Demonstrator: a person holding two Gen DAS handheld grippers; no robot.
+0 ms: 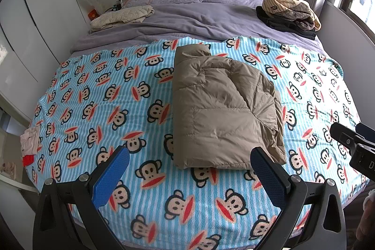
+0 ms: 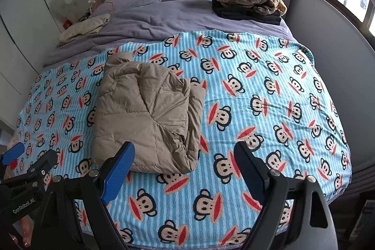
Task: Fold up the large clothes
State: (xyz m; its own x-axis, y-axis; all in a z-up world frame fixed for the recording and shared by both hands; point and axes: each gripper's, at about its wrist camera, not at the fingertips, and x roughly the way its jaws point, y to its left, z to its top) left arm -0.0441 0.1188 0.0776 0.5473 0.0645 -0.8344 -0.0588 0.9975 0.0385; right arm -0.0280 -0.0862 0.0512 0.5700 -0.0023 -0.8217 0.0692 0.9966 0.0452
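Note:
A tan puffer jacket (image 1: 222,104) lies folded into a rough rectangle on the blue monkey-print blanket (image 1: 117,90); it also shows in the right wrist view (image 2: 145,114). My left gripper (image 1: 189,154) is open and empty, hovering just short of the jacket's near edge. My right gripper (image 2: 185,154) is open and empty, above the blanket by the jacket's near right corner. The right gripper also shows at the right edge of the left wrist view (image 1: 351,142), and the left gripper at the left edge of the right wrist view (image 2: 21,163).
A stack of folded clothes (image 1: 290,11) sits at the far right of the purple duvet (image 1: 199,20). A cream quilted garment (image 1: 121,16) lies far left. Small cloth pieces (image 1: 29,144) hang at the blanket's left edge. White wardrobes stand left, a wall and window right.

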